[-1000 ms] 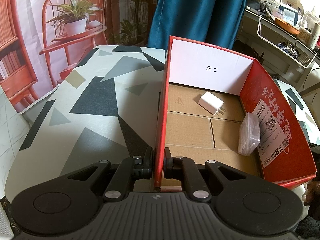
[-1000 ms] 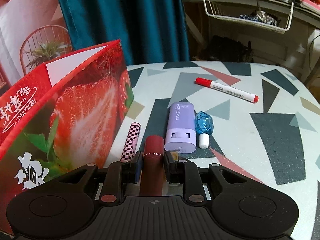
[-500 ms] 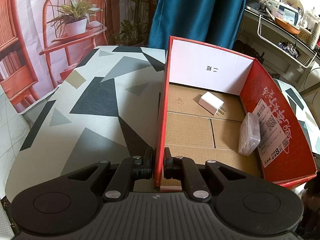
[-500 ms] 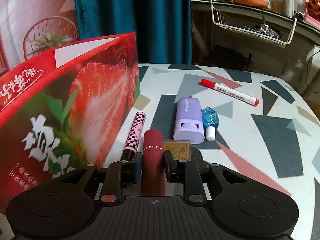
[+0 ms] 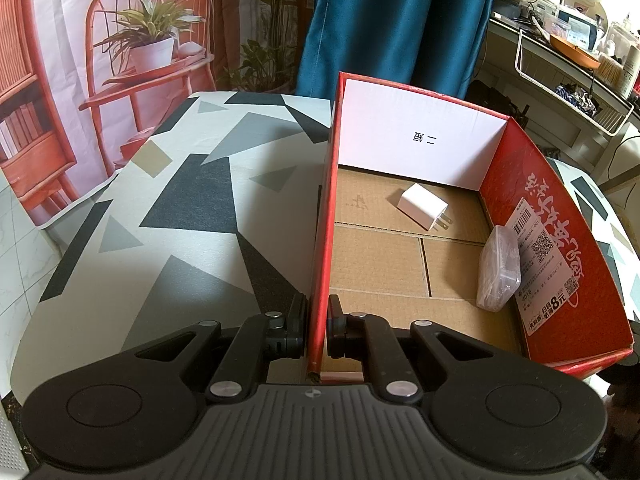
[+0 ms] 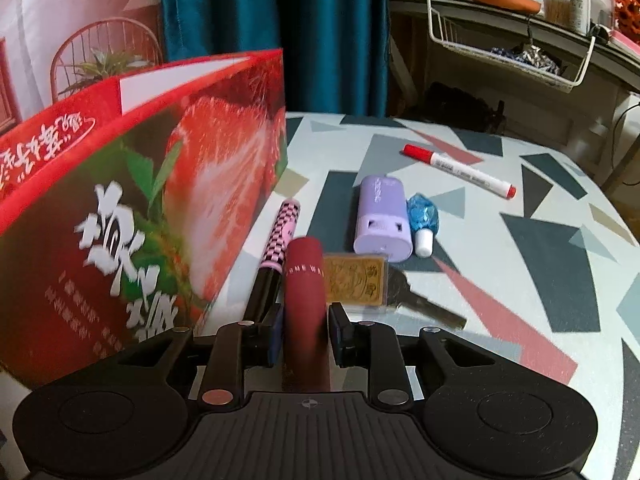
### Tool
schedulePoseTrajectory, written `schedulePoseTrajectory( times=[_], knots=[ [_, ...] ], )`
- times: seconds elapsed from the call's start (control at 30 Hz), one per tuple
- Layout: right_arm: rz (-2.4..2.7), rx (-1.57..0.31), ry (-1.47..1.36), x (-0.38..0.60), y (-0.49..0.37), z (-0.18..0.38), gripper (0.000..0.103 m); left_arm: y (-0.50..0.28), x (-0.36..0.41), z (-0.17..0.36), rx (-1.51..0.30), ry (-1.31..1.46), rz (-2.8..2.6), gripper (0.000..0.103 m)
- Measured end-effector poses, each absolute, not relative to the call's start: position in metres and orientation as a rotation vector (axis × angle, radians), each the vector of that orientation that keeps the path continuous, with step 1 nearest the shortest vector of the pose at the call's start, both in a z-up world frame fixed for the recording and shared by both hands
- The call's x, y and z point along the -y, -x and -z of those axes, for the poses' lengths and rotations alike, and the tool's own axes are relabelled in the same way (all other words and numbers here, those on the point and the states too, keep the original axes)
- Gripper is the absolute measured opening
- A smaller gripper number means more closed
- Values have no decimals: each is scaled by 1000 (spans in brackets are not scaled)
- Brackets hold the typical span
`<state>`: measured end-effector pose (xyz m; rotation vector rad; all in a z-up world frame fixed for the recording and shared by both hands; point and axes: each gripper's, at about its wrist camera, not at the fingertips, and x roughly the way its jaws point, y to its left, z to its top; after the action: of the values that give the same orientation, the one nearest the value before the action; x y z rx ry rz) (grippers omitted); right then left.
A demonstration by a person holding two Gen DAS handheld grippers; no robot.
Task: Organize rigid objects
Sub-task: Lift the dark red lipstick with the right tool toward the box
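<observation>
My left gripper [image 5: 318, 314] is shut on the left wall of the red cardboard box [image 5: 324, 216]. Inside the box lie a white charger plug [image 5: 424, 206] and a clear plastic case [image 5: 498, 268]. My right gripper [image 6: 306, 320] is shut on a dark red tube [image 6: 304, 280] and holds it above the table, beside the box's strawberry-printed outer wall [image 6: 140, 216]. On the table lie a pink checkered tube [image 6: 280, 236], a gold card [image 6: 354, 280], a key [image 6: 424, 304], a lilac case [image 6: 382, 218], a blue bottle [image 6: 424, 218] and a red marker [image 6: 460, 170].
The patterned table [image 5: 180, 208] extends left of the box. A teal curtain [image 6: 280, 32] hangs behind. A shelf with a wire basket [image 6: 520, 52] stands at the back right.
My right gripper has risen and drawn back with the dark red tube, so the gold card and key now show beneath it. The left gripper has stayed on the box wall.
</observation>
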<state>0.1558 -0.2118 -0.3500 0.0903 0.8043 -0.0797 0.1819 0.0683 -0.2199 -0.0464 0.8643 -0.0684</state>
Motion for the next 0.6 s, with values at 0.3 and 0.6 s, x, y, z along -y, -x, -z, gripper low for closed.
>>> schedulePoseTrajectory(
  times=[0.3, 0.6],
  knots=[
    [71, -831, -107, 217, -154, 347, 25, -182, -68, 220, -864, 47, 68, 12],
    [17, -841, -171, 228, -160, 336, 20, -181, -69, 219, -864, 46, 69, 11]
  ],
)
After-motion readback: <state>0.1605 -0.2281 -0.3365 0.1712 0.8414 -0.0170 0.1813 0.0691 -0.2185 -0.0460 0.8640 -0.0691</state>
